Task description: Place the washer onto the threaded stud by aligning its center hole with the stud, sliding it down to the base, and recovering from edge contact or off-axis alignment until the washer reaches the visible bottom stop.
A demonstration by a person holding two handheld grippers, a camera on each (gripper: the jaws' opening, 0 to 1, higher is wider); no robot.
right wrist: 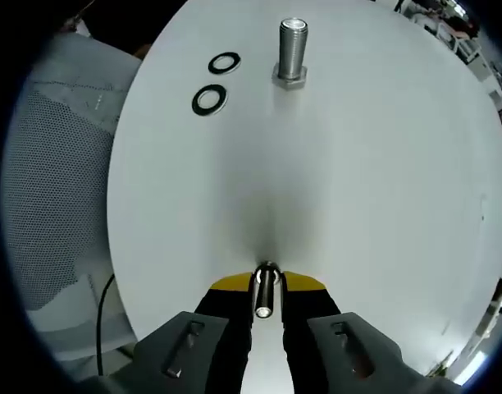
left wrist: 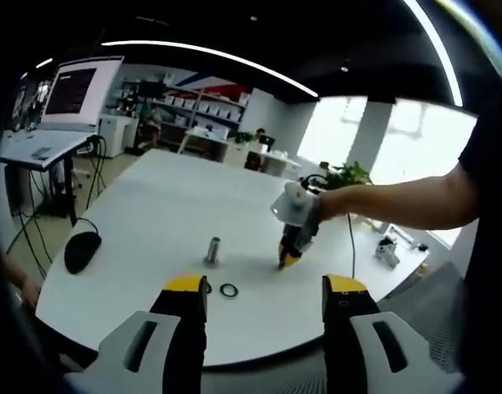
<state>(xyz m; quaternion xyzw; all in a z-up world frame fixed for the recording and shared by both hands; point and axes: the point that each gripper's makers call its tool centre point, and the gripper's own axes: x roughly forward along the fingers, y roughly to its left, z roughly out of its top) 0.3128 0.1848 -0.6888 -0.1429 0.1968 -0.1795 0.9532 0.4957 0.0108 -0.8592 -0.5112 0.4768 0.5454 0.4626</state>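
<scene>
The left gripper (left wrist: 266, 294) hovers with jaws spread, holding nothing, above the near edge of the white table (left wrist: 161, 205). One washer (left wrist: 229, 290) lies flat between its tips; the threaded stud (left wrist: 212, 249) stands upright just beyond. The right gripper (right wrist: 266, 289), tips down on the table, is pinching a small metal cylinder (right wrist: 265, 294). Two washers (right wrist: 209, 99) lie beside the stud.
</scene>
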